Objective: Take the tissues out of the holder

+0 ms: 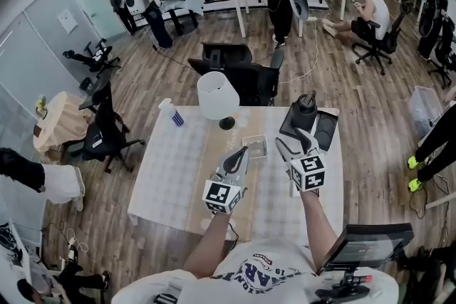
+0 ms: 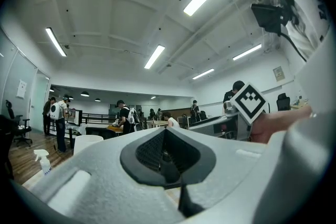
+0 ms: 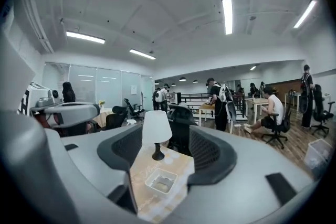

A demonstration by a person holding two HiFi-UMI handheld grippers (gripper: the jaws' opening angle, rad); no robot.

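Head view: the person stands at the near edge of a white table [image 1: 171, 167] with a tan runner [image 1: 214, 181] laid front to back. The tissue holder [image 1: 255, 147], a small white square tray, sits on the runner near the table's middle. It is just ahead of both grippers and touches neither. Left gripper [image 1: 239, 155] is raised over the runner; right gripper [image 1: 299, 147] is beside it, nearer a black tray [image 1: 326, 130] that holds a dark jug [image 1: 305, 109]. A white lamp [image 1: 217, 96] stands behind the holder and a spray bottle [image 1: 172, 112] stands by the far left corner. Bare tabletop lies left of the runner. Office chairs [image 1: 242, 75] crowd the far edge.

Left gripper view: left gripper [image 2: 168, 157] points level across the room, jaws drawn together with nothing seen between them. The spray bottle [image 2: 42, 161] is low at left.

Right gripper view: right gripper [image 3: 165, 157] has its jaws standing well apart with nothing between them. Through the gap show the lamp [image 3: 156, 128] and, nearer, the tissue holder [image 3: 161, 181]. Something pale lies inside it, but I cannot tell what. The runner's far edge is clear of clutter.
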